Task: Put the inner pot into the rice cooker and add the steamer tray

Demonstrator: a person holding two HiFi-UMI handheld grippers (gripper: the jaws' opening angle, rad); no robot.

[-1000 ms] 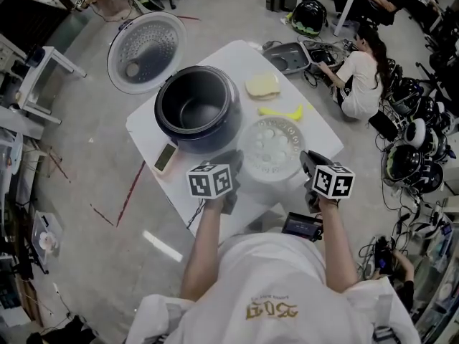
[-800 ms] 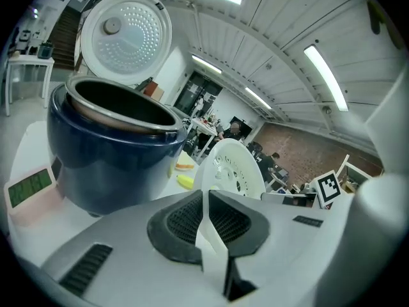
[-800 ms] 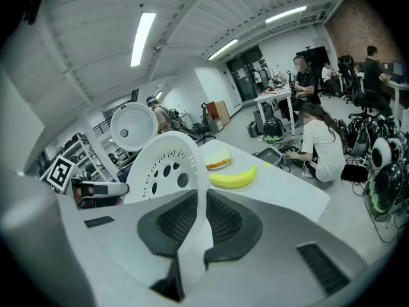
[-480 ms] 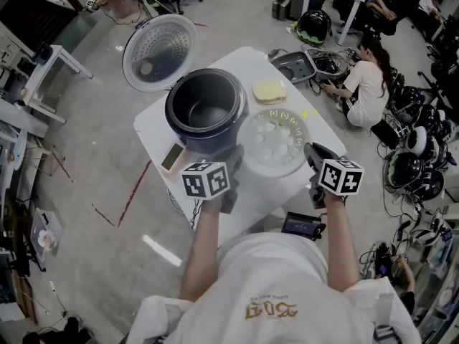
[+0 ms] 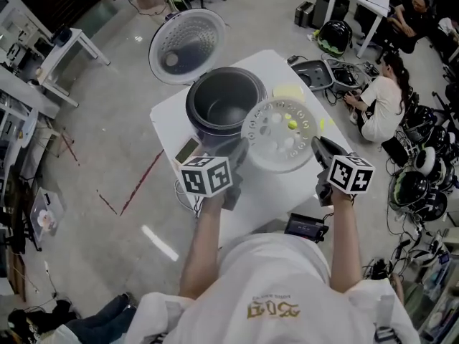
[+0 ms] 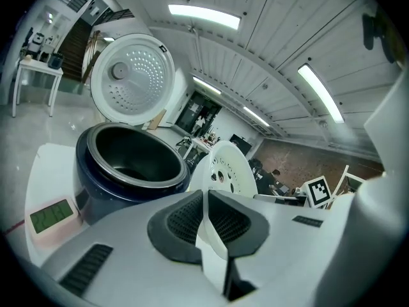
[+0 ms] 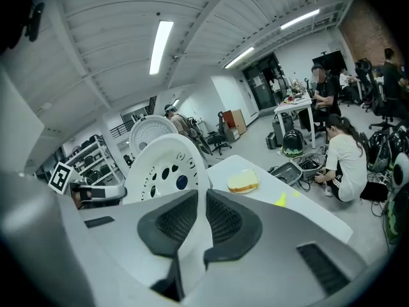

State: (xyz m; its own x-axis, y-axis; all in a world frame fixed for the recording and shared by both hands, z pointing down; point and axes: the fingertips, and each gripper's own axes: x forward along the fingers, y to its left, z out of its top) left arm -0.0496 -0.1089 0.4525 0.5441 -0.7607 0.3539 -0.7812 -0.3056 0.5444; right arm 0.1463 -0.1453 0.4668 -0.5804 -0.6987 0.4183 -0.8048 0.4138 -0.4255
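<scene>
Above the table, steamer tray — rim clamped by left gripper, right gripper, jaws nearly closed

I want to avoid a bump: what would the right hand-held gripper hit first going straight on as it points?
Only the tray it grips lies right ahead of the right hand-held gripper; beyond it, probably the cooker, though depth is unclear.

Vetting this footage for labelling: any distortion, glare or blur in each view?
Head view: evenly lit, sharp, slightly bowed edges. Left gripper view: strong fisheye, black corners, ceiling strip lights glaring. Right gripper view: same fisheye; steamer tray is sharp.
</scene>
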